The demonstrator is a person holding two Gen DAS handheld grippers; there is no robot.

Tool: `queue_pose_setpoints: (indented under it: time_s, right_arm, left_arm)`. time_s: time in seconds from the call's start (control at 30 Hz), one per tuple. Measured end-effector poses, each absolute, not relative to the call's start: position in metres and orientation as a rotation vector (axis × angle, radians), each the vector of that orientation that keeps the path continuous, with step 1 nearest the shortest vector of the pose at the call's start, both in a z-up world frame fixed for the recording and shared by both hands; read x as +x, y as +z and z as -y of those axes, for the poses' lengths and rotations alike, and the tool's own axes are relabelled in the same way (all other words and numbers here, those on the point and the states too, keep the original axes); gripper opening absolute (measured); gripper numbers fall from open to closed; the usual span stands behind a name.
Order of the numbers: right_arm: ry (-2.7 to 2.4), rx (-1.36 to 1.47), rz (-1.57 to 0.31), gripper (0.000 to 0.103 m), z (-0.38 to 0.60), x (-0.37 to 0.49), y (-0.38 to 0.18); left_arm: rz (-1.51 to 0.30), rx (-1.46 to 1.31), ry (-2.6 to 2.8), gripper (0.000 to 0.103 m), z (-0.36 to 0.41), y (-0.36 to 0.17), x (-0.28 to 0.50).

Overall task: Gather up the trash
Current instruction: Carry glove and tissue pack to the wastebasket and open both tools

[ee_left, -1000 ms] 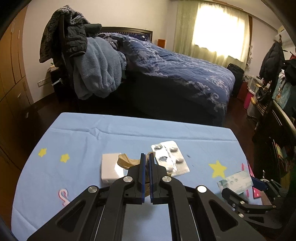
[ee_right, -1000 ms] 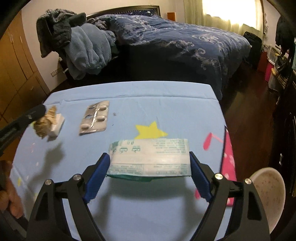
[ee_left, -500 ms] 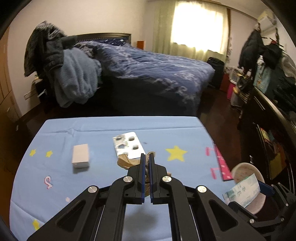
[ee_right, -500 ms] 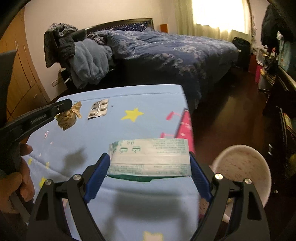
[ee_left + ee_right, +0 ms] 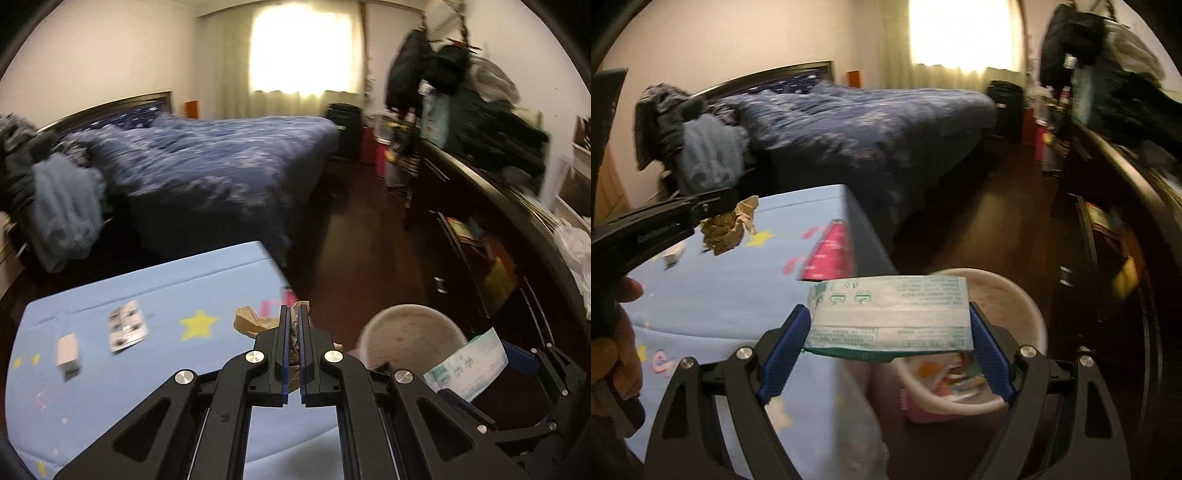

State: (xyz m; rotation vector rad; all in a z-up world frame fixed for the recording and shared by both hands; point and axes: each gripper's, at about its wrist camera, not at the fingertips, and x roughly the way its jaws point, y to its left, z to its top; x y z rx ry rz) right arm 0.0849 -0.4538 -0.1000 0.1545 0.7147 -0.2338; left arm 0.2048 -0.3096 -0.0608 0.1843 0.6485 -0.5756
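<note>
Cloth (image 5: 155,295) in light blue, printed with yellow stars, covered the table across the lower left of the left wrist view. On it, from the left, lay a small white box (image 5: 67,350), then a foil blister pack (image 5: 125,329), well apart from the table's right edge. Behind them stood a bed (image 5: 221,162) under a dark blue quilt, blurred in both views.

Further right, the left gripper (image 5: 292,325) had its jaws pressed together on a crumpled brown paper wad (image 5: 255,324), which stuck out to the left of the fingertips above the cloth near the table's right edge. In the right wrist view the same wad (image 5: 729,227) hung from the gripper's tip (image 5: 733,201) above the cloth, with the person's hand (image 5: 613,332) at the left border.

Right of the table, on the dark floor, stood a pale round bin (image 5: 410,332). The right wrist view showed coloured wrappers already lying inside the bin (image 5: 1030,314).

Farthest right, the right gripper (image 5: 890,321) had its jaws spread wide yet clamped on the two ends of a white and green printed packet (image 5: 890,314), held flat between the blue pads (image 5: 786,347). The packet hung over the bin's near rim and the table's edge. In the left wrist view the packet (image 5: 469,363) showed just right of the bin.
</note>
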Motion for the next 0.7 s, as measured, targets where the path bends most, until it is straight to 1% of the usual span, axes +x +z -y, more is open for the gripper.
queue_pose_setpoints:
  time_s: [0.3,0.7]
  right_arm:
    - [-0.391,0.24,-0.734,0.084,0.526,0.064,-0.122]
    - [-0.444,0.262,-0.764,0.084,0.558,0.07,-0.147]
  left_arm:
    - [-0.666,0.251,-0.721,0.004,0.388,-0.072,0.198]
    - [-0.705,0.318,-0.806,0.004,0.456,-0.098,0.198]
